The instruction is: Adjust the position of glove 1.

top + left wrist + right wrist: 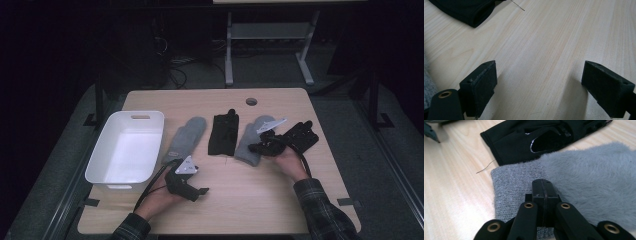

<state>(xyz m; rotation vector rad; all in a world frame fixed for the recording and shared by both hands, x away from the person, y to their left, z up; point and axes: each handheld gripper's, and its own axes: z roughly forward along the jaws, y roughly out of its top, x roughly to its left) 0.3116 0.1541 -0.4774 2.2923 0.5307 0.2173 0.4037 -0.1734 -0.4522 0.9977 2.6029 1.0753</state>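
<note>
both grippers differ: my right gripper (543, 192) is closed over the grey mitten (584, 175), my left gripper (539, 87) gapes wide above bare table (544, 37).

white bin (125, 150) at left, grey mitten (187, 137) beside it, black glove (223, 134) mid-table

Right gripper (260, 148) at a grey mitten (253, 137), left gripper (192, 191) apart
</note>
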